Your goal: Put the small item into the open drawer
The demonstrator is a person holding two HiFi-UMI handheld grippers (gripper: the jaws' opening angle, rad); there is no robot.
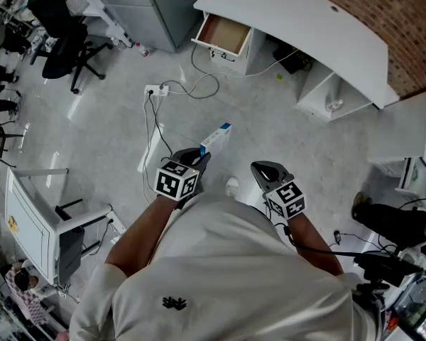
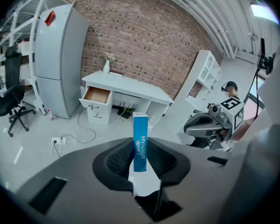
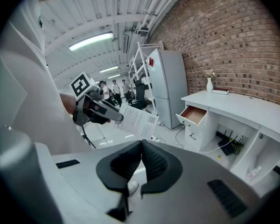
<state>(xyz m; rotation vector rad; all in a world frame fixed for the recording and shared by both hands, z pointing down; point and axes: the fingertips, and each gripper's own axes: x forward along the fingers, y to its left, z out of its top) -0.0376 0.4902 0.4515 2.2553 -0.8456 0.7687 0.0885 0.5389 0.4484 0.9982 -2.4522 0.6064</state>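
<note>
1. While the open drawer (image 1: pixel 224 35) waited bare at upper centre, the left gripper (image 1: pixel 197 156) clamped the small box (image 1: pixel 216 138) mid-frame, well apart from it.
2. The right gripper (image 1: pixel 268 170) had its jaws together on nothing; carrying and placing were left.

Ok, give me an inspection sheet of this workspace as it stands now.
Surface: white desk; grey floor.
Job's things: blue-and-white box, held upright; open drawer looks empty.
Clutter: vase on the desk.
Grippers: left gripper shut on the box; right gripper shut, nothing in it.
Cables: power strip with leads trailing across the floor.
Surroundings: brick wall, refrigerator, office chair.
</note>
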